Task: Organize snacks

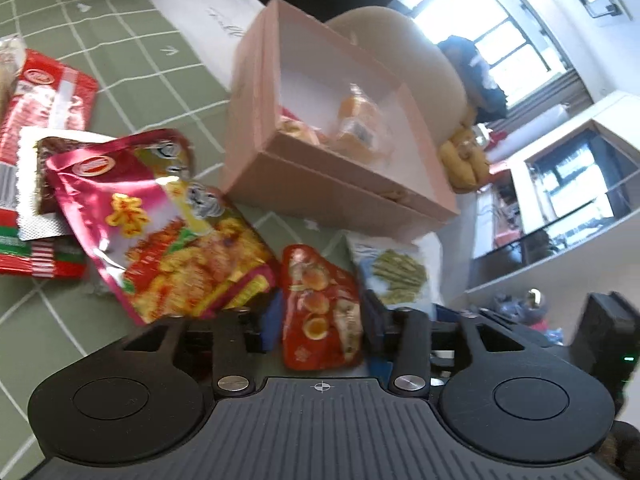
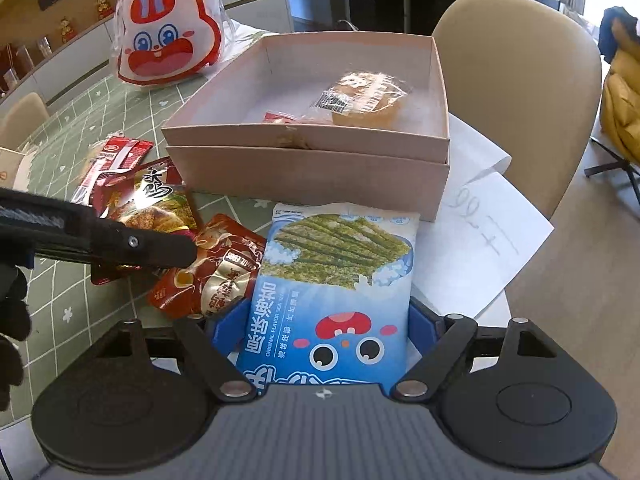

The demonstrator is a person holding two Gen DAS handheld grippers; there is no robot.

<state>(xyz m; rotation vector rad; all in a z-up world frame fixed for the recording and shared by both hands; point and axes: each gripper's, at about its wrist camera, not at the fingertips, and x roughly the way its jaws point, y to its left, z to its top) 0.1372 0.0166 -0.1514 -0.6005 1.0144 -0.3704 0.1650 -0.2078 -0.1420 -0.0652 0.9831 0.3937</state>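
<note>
Beside the box (image 2: 308,176), a seaweed pack (image 2: 332,292) is straddled by the open right tongs (image 2: 320,320) and a red pouch (image 1: 320,304) by the open left tongs (image 1: 320,320); closing, then lifting, is judged next.

A beige chair (image 2: 516,92) stands at the edge of a table covered by a green grid-patterned cloth (image 2: 80,304). White paper (image 2: 480,248) with handwritten marks lies on the table's corner, partly overhanging it. A yellow jacket (image 2: 622,108) is draped nearby, with bright windows (image 1: 504,28) behind.
</note>
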